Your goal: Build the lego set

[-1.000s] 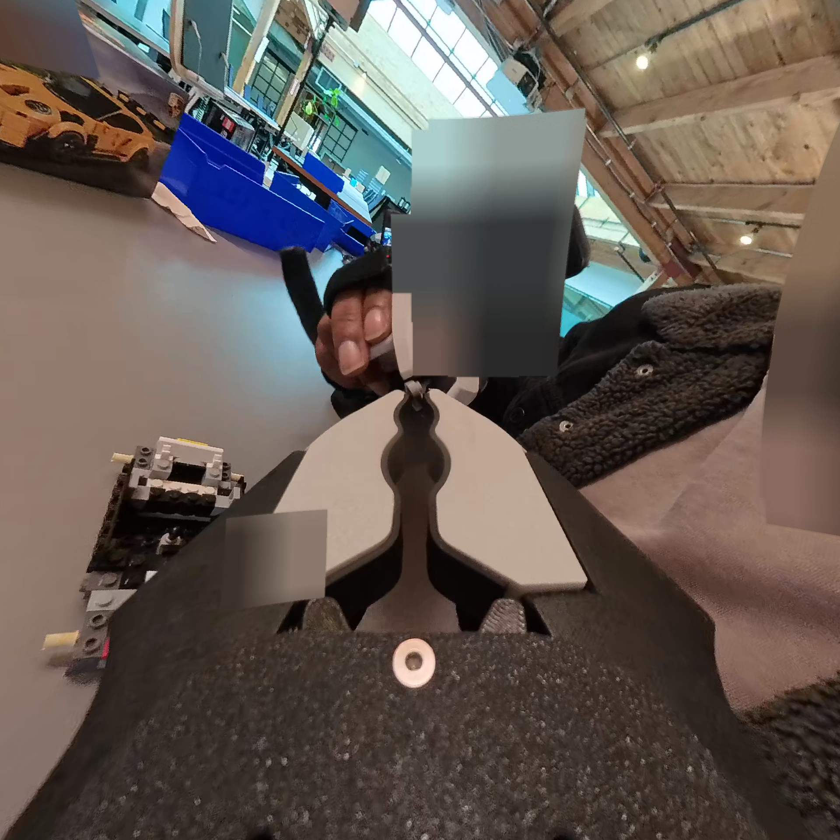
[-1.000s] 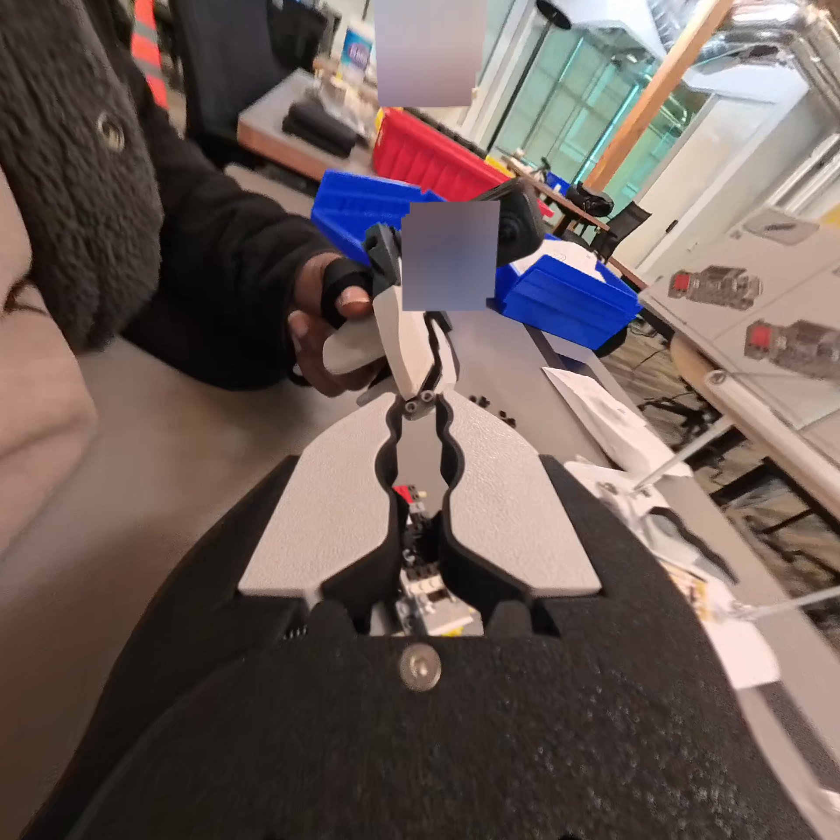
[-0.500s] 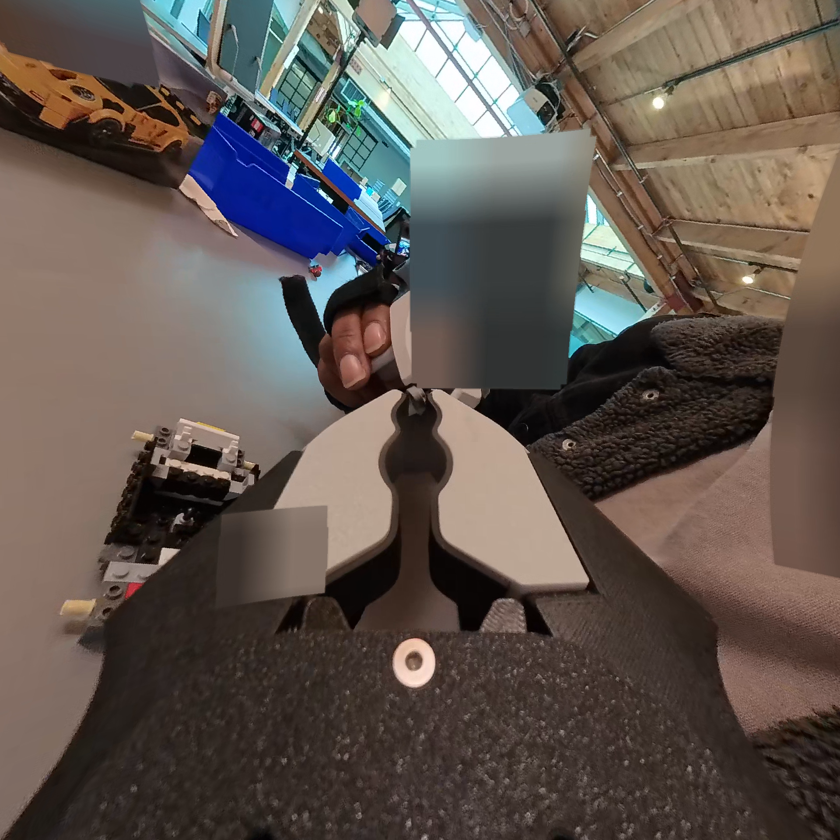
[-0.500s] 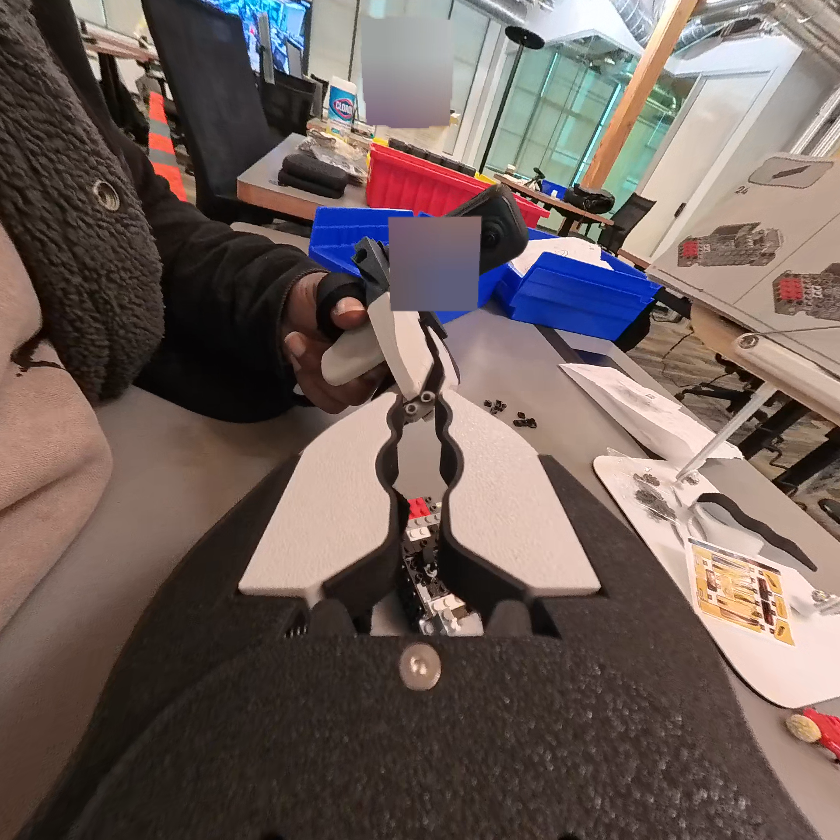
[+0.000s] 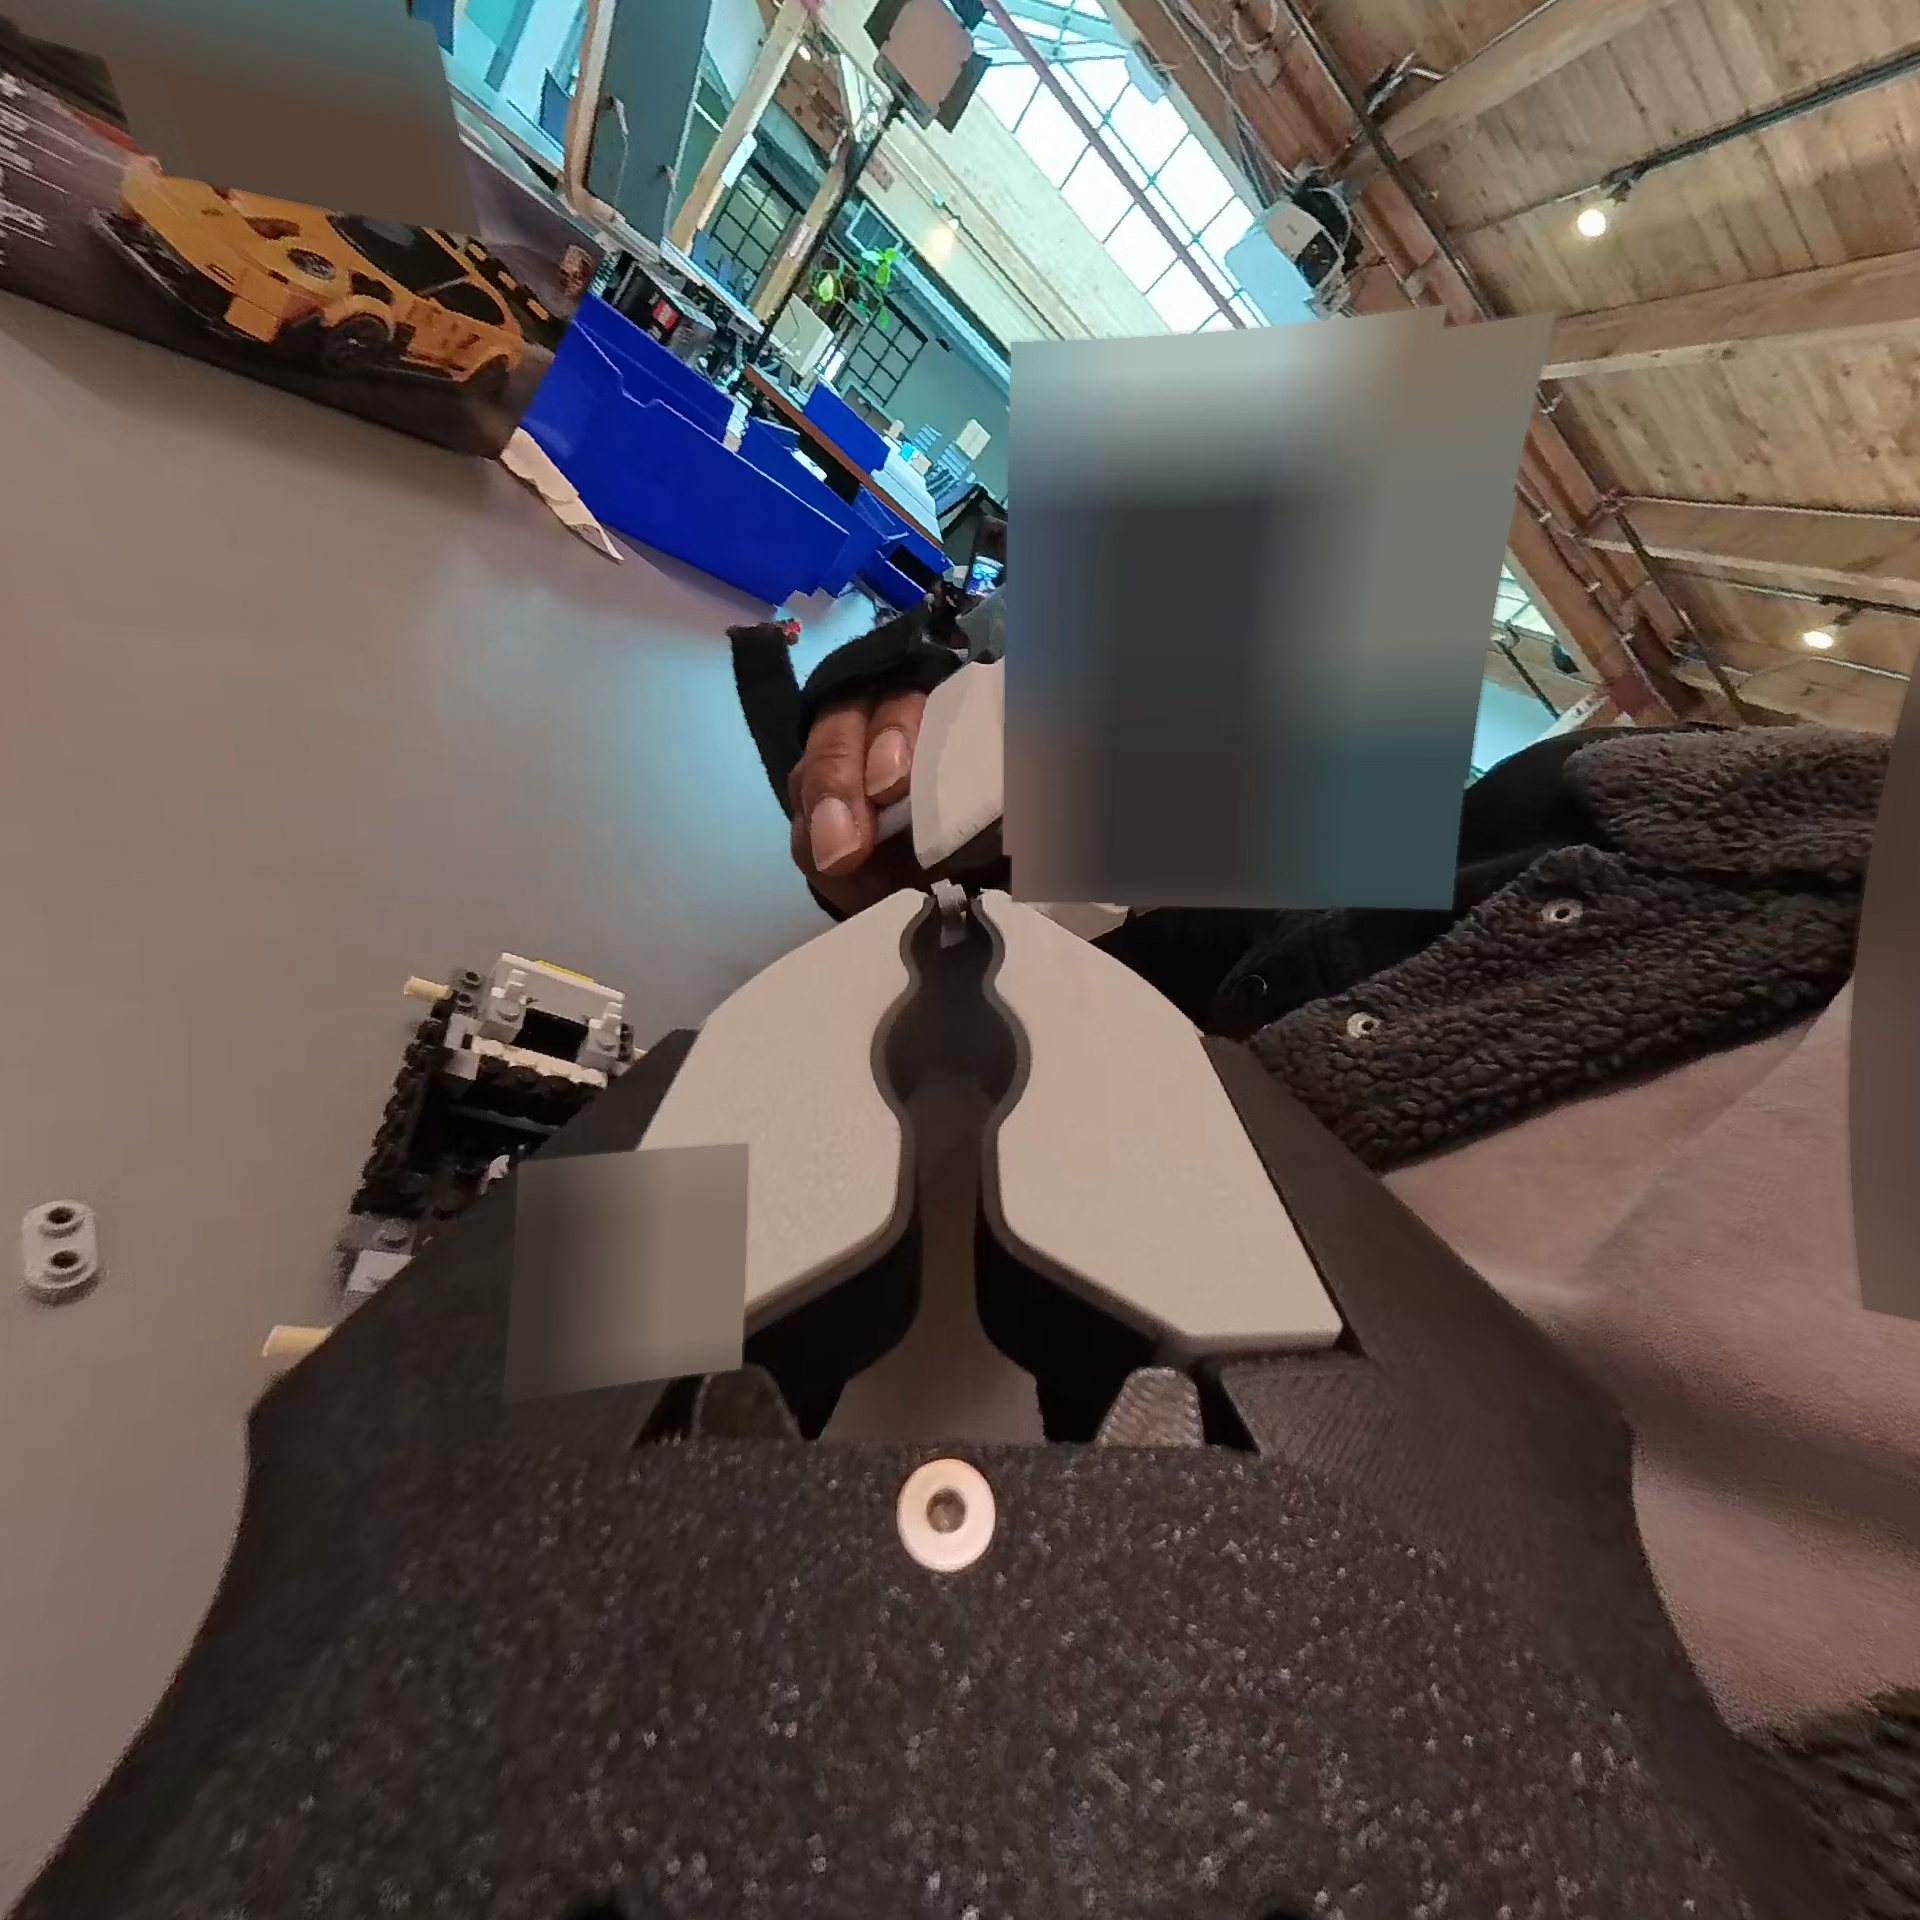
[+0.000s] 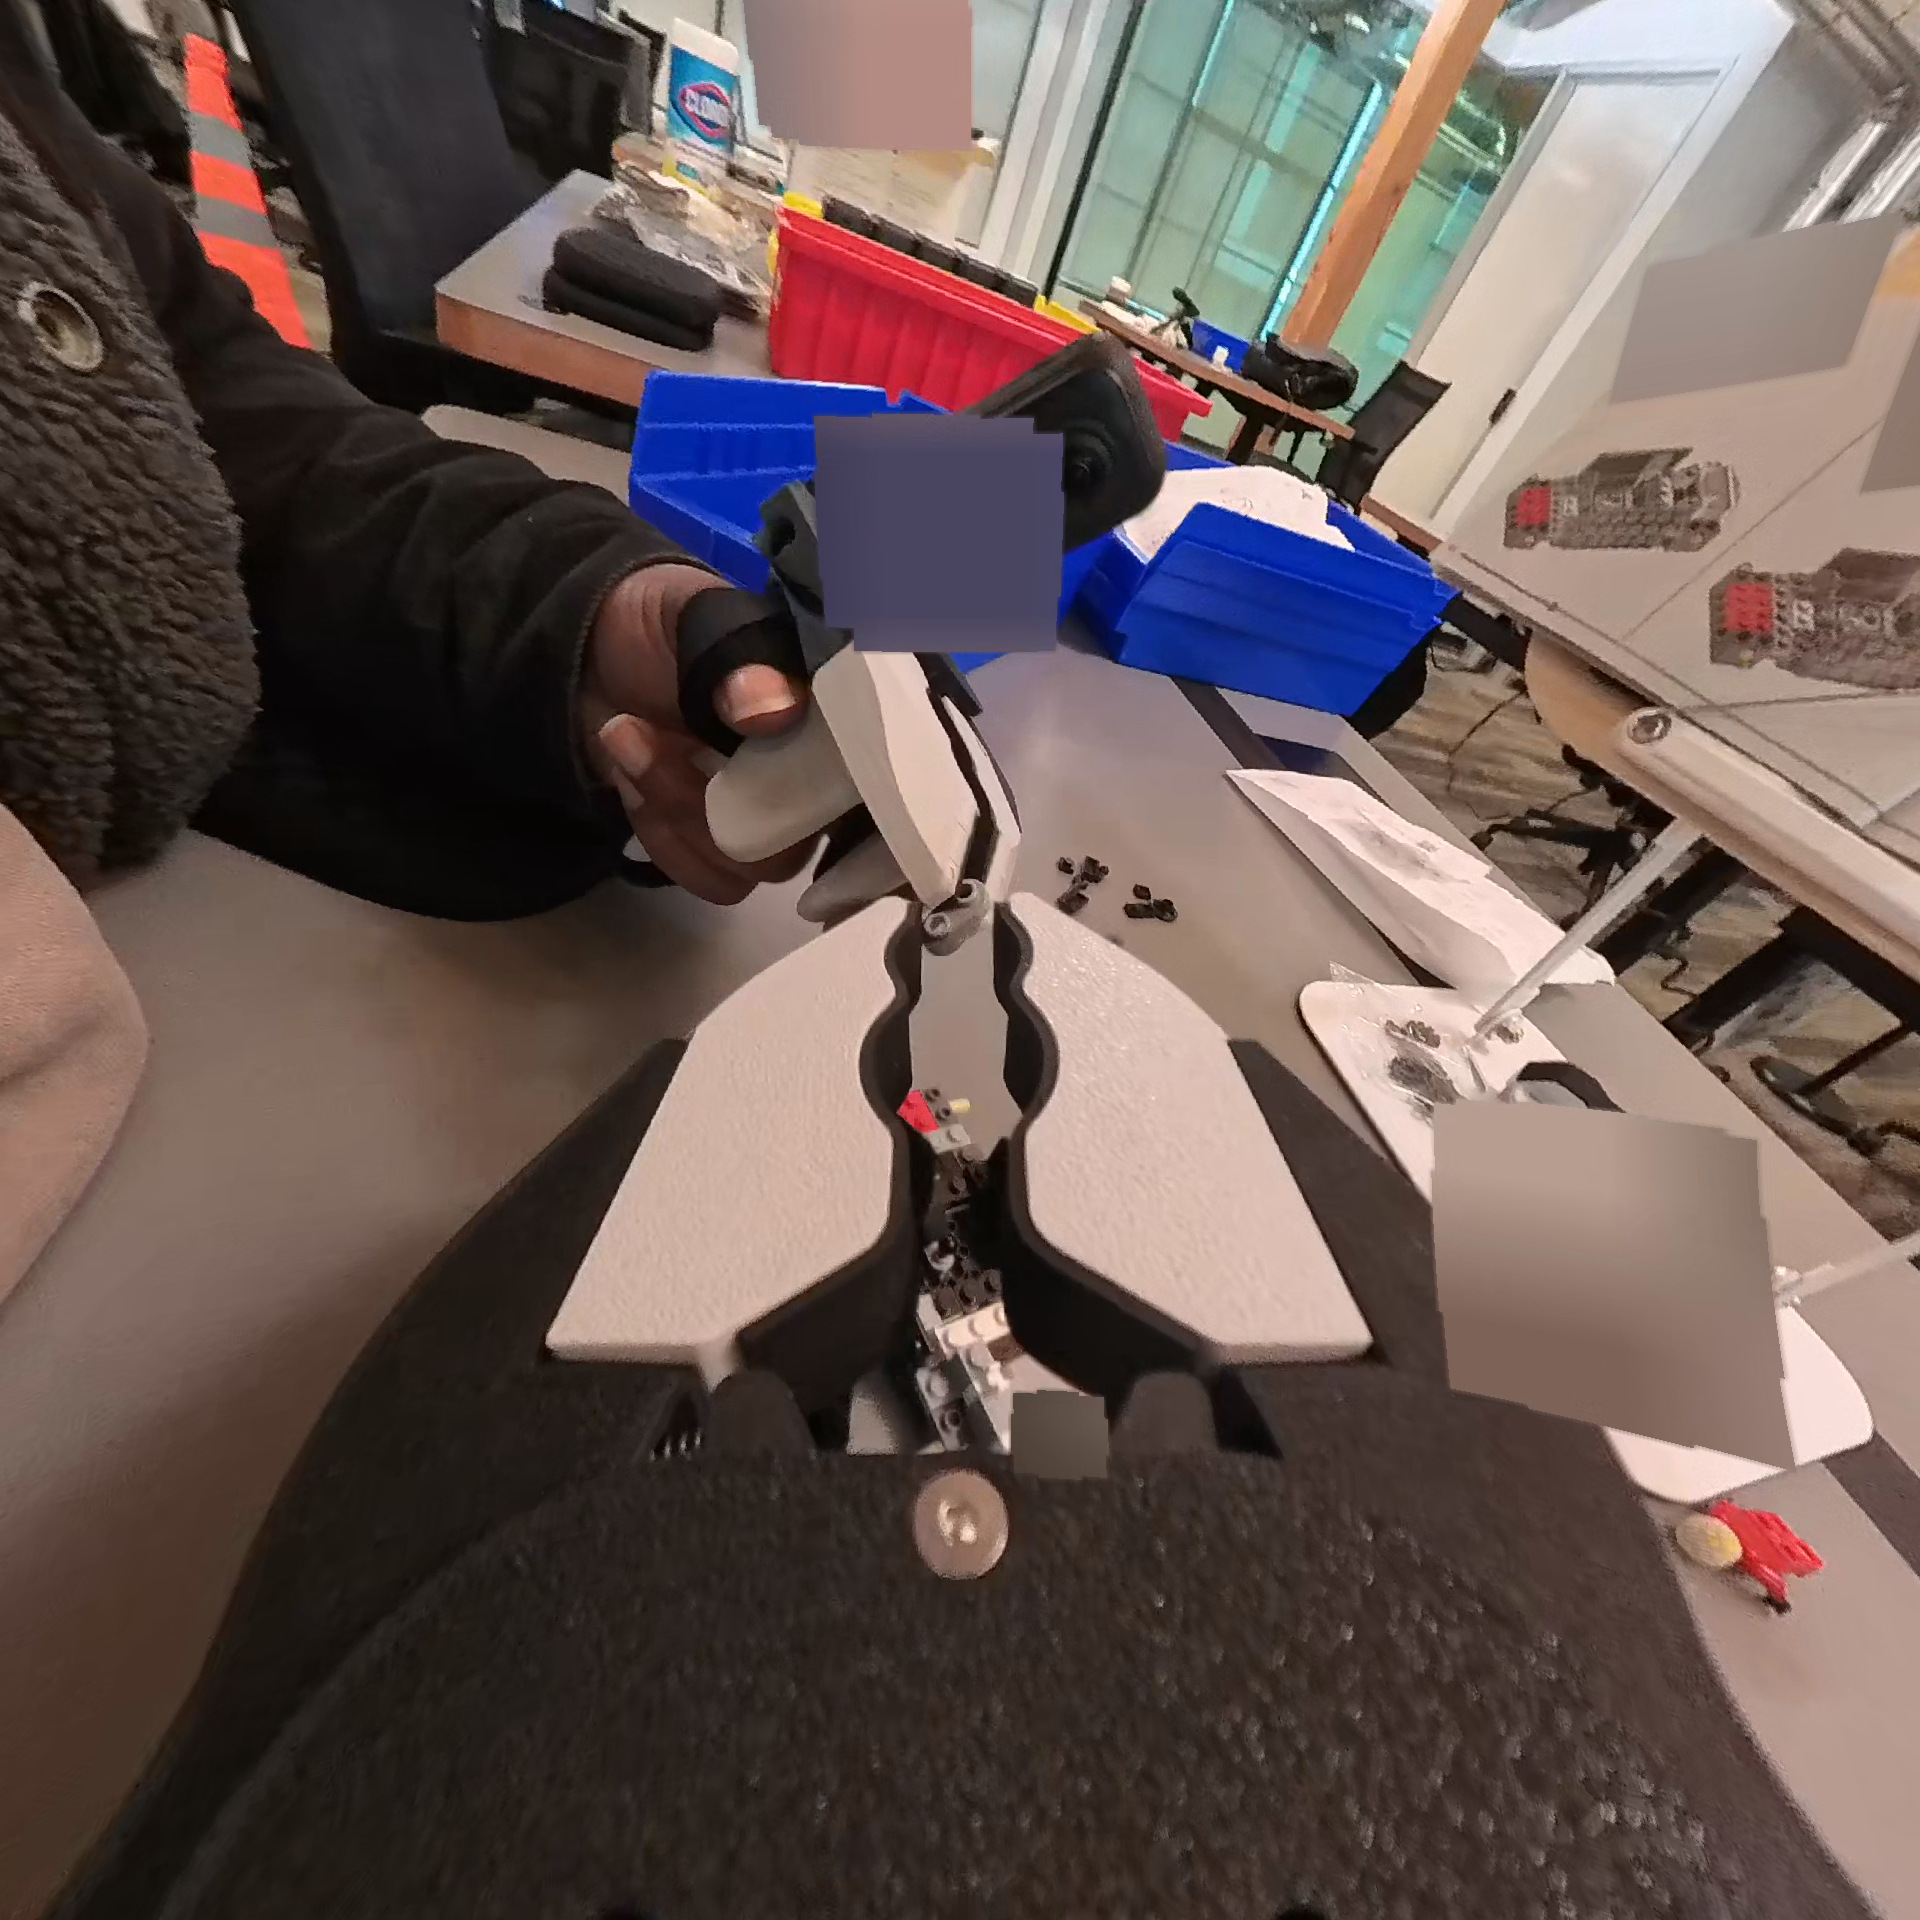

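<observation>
My left gripper (image 5: pixel 948 906) is shut on a small grey lego piece (image 5: pixel 948 923) at its tips. My right gripper (image 6: pixel 954 914) faces it tip to tip, and its jaws close on the same grey piece (image 6: pixel 956 916). In the right wrist view the left gripper (image 6: pixel 966 883) comes down from the upper left, held by a hand. The partly built black, grey and white lego model (image 5: pixel 509 1081) lies on the grey table below and left. It also shows through the gap of my right gripper (image 6: pixel 951 1247).
A loose grey two-hole piece (image 5: pixel 60 1236) lies left of the model. The lego box (image 5: pixel 312 281) and blue bins (image 5: pixel 675 468) stand at the back. Small black pieces (image 6: pixel 1112 894), a white tray (image 6: pixel 1351 1029), a red piece (image 6: pixel 1756 1558) and the instruction booklet (image 6: pixel 1662 582) are to the right. Left and right tips are no more than a few centimetres apart.
Both grippers stay tip to tip on the grey piece. The views have shifted a little; the loose grey piece has come into the left wrist view.
</observation>
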`<state>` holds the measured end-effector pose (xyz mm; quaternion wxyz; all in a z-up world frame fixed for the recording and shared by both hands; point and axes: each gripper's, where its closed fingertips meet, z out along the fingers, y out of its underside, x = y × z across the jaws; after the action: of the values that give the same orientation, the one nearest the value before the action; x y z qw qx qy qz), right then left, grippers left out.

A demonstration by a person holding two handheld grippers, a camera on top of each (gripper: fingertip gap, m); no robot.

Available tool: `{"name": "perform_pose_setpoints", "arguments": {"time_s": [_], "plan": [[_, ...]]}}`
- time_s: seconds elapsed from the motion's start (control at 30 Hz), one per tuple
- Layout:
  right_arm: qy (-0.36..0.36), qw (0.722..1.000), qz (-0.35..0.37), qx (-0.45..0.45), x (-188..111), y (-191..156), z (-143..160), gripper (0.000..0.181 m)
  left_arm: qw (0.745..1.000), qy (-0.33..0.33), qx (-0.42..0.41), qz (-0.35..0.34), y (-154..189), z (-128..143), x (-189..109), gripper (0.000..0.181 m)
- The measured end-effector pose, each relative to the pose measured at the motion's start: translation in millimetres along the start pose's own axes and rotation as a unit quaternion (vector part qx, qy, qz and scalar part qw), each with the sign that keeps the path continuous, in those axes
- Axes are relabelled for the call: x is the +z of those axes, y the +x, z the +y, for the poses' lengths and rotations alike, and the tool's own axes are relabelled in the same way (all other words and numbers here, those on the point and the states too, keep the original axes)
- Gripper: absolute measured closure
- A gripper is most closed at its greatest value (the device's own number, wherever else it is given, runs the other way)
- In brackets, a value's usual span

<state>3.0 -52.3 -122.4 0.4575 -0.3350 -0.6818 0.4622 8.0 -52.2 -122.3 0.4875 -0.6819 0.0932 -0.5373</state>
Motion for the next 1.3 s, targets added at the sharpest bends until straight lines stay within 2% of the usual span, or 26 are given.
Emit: {"name": "perform_pose_setpoints", "arguments": {"time_s": [0.3,0.53,0.67,0.83,1.3], "plan": [[-0.062,0.997,0.049,-0.014,8.3,9.2,8.1,0.172,0.999,0.030,-0.005,-0.039,-14.1,-6.1,-4.1,0.177],[-0.082,0.995,0.057,-0.019,10.1,11.3,6.2,0.172,0.998,0.044,0.010,-0.039,-14.1,-8.9,-5.7,0.177],[-0.080,0.995,0.059,-0.025,9.1,11.1,1.2,0.172,0.996,0.052,0.064,-0.042,-9.1,-11.5,-5.8,0.177],[-0.073,0.993,0.072,-0.062,7.7,10.6,-2.7,0.172,0.981,0.057,0.175,-0.065,0.1,-13.4,-3.0,0.177],[-0.057,0.982,0.109,-0.143,6.5,12.9,-8.9,0.172,0.950,0.059,0.284,-0.118,0.2,-17.1,-4.9,0.177]]}}
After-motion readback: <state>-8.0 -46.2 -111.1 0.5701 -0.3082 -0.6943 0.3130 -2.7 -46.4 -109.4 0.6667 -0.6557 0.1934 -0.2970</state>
